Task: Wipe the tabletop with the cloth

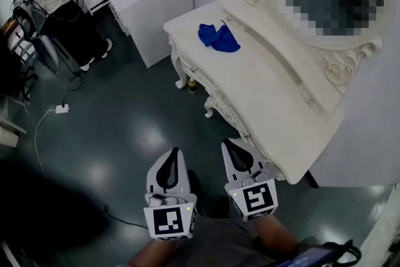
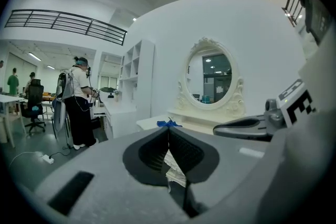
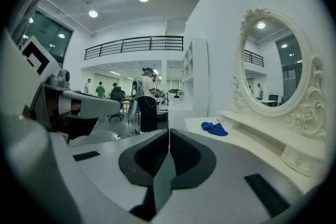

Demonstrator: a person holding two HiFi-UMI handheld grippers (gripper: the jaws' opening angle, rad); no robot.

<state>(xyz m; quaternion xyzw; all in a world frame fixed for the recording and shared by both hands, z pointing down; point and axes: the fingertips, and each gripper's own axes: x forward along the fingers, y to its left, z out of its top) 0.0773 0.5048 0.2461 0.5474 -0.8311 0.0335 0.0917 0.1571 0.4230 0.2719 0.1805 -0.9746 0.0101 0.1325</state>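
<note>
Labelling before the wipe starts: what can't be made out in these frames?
- Mirror glass: head view, under a mosaic patch; top cut by the edge.
- Blue cloth: too small in both gripper views to read its folds.
- Table front by the near corner: head view, behind the right tongs.

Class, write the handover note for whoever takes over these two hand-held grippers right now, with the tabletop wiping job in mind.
Left gripper: jaws shut, nothing held.
Right gripper: jaws shut, nothing held.
Things: the crumpled blue cloth lies at the far end of the cream carved dressing table's top, apart from both grippers, which are over the dark floor by the table's near corner.
Done: nothing visible; cloth not picked up.
Left: reach the cloth, grip it, wipe the tabletop.
</note>
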